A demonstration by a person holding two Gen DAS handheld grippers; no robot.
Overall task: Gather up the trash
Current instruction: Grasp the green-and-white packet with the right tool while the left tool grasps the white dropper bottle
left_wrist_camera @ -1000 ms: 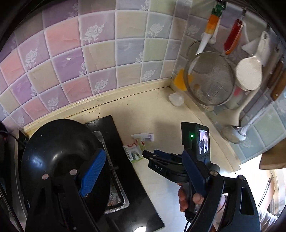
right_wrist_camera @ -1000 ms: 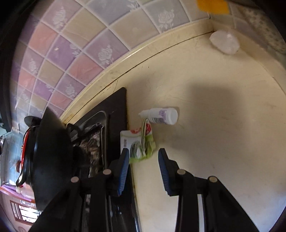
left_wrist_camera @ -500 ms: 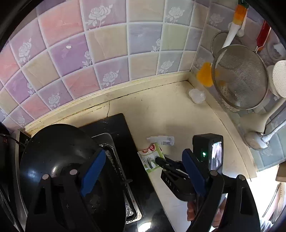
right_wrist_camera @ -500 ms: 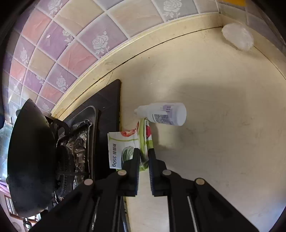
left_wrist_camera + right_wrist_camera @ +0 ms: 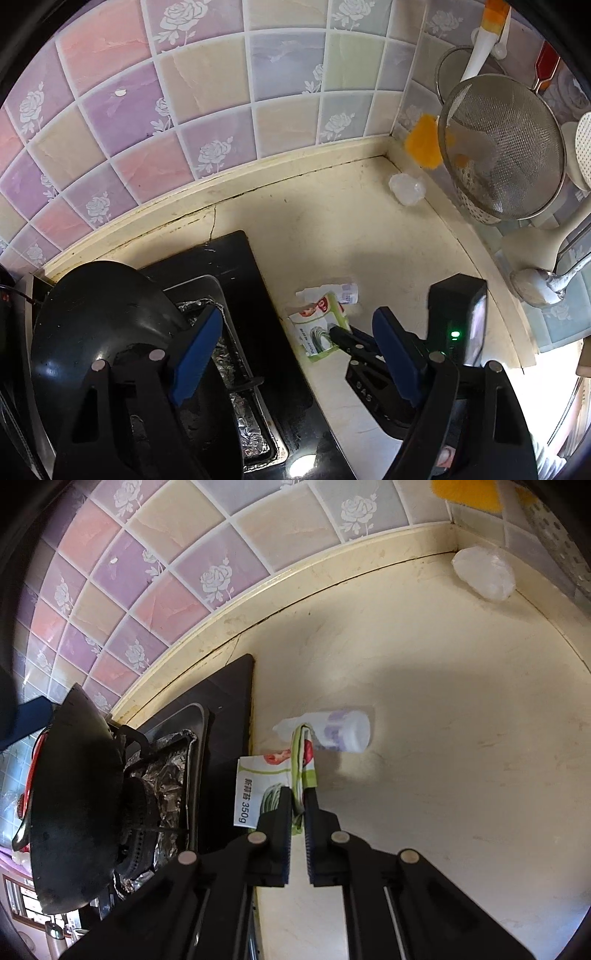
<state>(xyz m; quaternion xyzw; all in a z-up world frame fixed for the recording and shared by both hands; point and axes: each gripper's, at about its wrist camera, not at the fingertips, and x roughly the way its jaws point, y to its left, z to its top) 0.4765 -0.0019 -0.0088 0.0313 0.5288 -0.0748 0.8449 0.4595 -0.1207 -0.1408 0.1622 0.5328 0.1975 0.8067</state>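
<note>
Pinching green-white wrapper (image 5: 275,786) with right gripper (image 5: 298,805), at the stove (image 5: 225,716) edge; small bottle (image 5: 332,731) just beyond. Left gripper (image 5: 291,354) spread wide, holding nothing, above wok (image 5: 103,325).

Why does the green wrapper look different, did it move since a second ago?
Yes. The green wrapper, shut in the right gripper, has lifted at its edge and now overlaps the small white bottle, which stays put.

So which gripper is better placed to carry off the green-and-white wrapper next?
Right. The right gripper is already shut on the wrapper, while the left gripper hangs open above the stove.
</note>
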